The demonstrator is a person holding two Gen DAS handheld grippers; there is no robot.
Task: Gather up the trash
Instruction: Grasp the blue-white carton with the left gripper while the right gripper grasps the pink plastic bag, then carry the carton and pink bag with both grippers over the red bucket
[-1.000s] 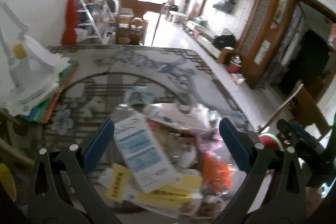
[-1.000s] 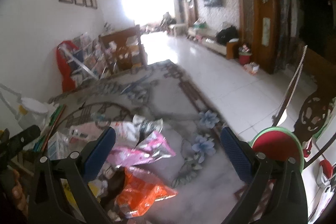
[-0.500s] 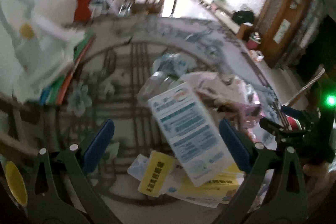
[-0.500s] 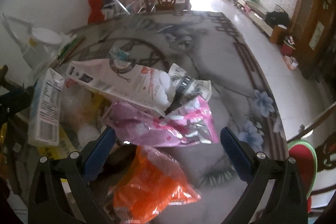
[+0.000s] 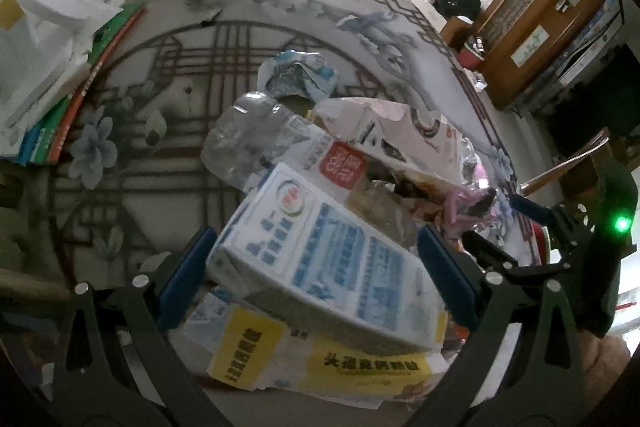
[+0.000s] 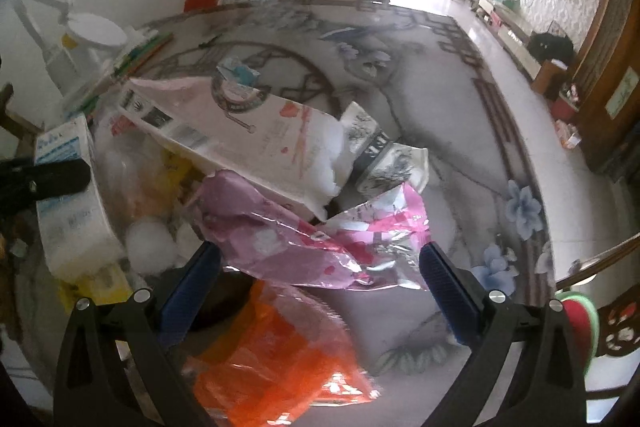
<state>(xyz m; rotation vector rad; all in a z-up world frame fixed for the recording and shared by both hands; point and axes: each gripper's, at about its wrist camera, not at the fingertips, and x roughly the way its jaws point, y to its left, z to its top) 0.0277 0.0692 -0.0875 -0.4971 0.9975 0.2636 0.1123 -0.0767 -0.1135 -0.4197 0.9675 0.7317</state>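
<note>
- Descent is the main change: a second ago both your cameras looked out over the room, and now both tip down onto the trash heap on the patterned table (image 5: 132, 163).
- Your left gripper (image 5: 316, 275) brackets the blue-and-white carton (image 5: 320, 259), which lies tilted on the yellow-labelled packet (image 5: 320, 359). Its jaws have just been closing a little, with the carton between them, yet the pads look clear of its sides, so nothing is gripped.
- Your right gripper (image 6: 316, 283) hangs spread wide over the pink foil wrapper (image 6: 304, 243) and orange bag (image 6: 280, 359), holding nothing.
- Collection hasn't begun; the carton looks like your first pick, so squeeze only once it's squarely between the pads.
</note>
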